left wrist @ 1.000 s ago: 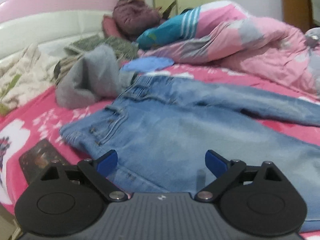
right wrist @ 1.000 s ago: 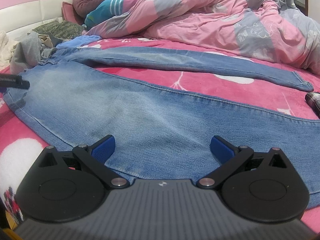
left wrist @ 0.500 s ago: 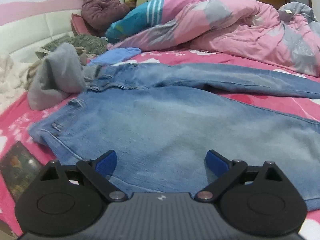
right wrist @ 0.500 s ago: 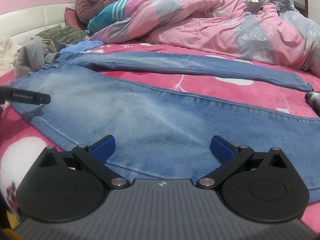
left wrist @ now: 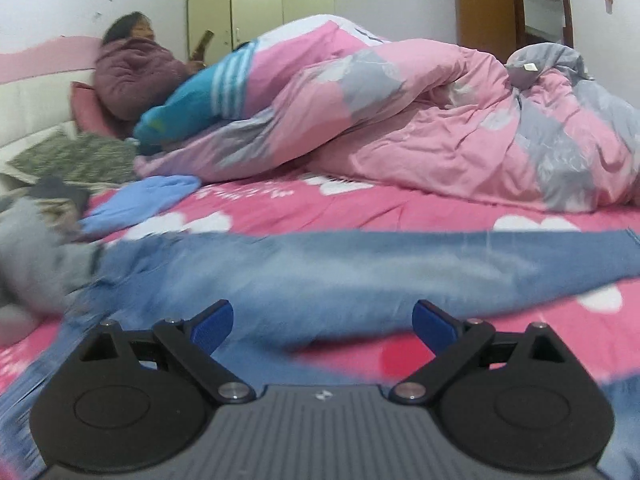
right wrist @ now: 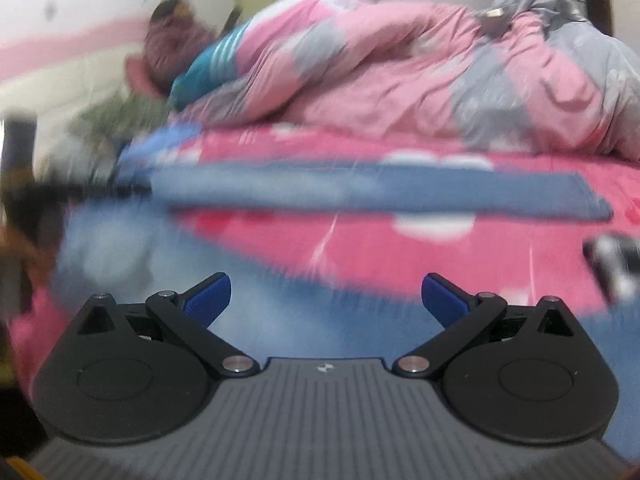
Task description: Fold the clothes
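Light blue jeans (left wrist: 320, 276) lie spread flat on the pink bed sheet (left wrist: 360, 204), one leg stretching off to the right. My left gripper (left wrist: 322, 322) hovers low over the jeans, open, nothing between its blue pads. In the right wrist view, badly blurred, the jeans (right wrist: 280, 312) fill the foreground and the far leg (right wrist: 380, 192) runs across the sheet. My right gripper (right wrist: 326, 296) is open and empty just above the near leg.
A pink and grey quilt (left wrist: 440, 120) is heaped at the back. A person (left wrist: 136, 76) lies against the headboard at the far left. A grey garment (left wrist: 28, 264) and a blue cloth (left wrist: 140, 200) sit beside the waistband. A dark object (right wrist: 612, 264) lies at the right edge.
Both grippers have dropped lower and moved forward over the jeans, so both views look flatter across the bed. Both views are now motion-blurred. Both stay open.
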Motion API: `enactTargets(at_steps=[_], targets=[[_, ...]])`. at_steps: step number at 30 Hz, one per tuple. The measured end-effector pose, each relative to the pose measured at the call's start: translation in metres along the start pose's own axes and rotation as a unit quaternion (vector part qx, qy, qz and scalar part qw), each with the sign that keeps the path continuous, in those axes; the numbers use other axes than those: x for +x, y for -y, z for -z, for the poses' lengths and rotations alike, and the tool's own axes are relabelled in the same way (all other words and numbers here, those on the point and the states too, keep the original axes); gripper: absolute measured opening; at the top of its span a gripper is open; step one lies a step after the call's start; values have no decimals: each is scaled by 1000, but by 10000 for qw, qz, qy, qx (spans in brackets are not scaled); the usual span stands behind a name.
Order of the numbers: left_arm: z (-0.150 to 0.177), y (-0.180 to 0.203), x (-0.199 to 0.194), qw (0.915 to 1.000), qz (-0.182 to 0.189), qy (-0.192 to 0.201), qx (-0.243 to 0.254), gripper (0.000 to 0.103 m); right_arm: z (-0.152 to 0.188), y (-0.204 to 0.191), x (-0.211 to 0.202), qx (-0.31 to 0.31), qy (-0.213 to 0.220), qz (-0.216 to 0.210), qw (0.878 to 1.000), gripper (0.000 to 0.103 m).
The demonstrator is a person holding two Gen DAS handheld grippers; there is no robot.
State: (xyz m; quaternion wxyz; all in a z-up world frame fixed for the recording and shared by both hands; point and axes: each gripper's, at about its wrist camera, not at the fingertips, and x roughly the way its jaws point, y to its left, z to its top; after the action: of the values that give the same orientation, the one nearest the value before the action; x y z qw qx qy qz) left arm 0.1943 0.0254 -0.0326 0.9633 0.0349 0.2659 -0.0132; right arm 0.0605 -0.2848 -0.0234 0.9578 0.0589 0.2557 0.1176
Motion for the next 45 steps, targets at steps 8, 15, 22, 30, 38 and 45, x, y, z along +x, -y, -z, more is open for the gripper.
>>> enactTargets(at_steps=[8,15,22,30,38,45], targets=[[19,14,87,9981,-92,-604,-9,97,-81,56,147,169,-354,347,9986,102],[23,6,86,9979,105,-605,-203,98,-46,94,227,-179,-992,841,9913,102],[26,-2,85,9970,296,-596,-394,98,-46,98,160,-425,-1325,999,9852,102],[26,-4,85,9966,349,-590,-448,99,-68,229,183,1539,-828,1974,9646,102],[23,-3,84,9962,310,-700,-424,99,-49,187,152,1241,-1287,2398,9542,102],[17,-5,71,9948,300,-898,-382,99,-101,92,187,1422,-942,199,9851,102]])
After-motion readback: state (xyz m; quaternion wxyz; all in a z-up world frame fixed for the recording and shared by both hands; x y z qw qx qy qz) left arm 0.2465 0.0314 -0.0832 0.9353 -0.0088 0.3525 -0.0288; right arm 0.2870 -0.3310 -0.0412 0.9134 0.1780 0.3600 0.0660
